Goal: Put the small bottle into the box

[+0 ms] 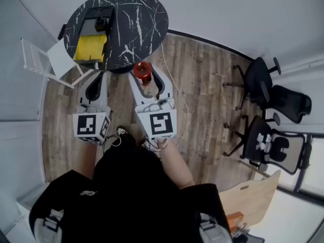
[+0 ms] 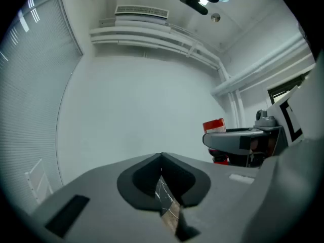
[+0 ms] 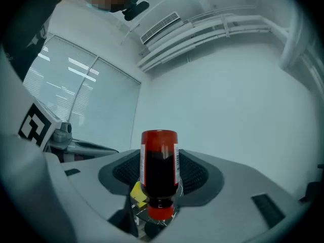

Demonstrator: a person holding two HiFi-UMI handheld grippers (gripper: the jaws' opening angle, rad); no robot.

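Fig.: R claw [image 1: 145,80], nearest the lens, is clamped on the small bottle [image 3: 159,166]. L claw [image 2: 162,157] is shut, w/ nothing in it. The box [image 1: 90,48] is seen ahead-left of R claw, on the table [image 1: 131,14]. Bottle should be carried over the opening, lowered inside, and only then released.
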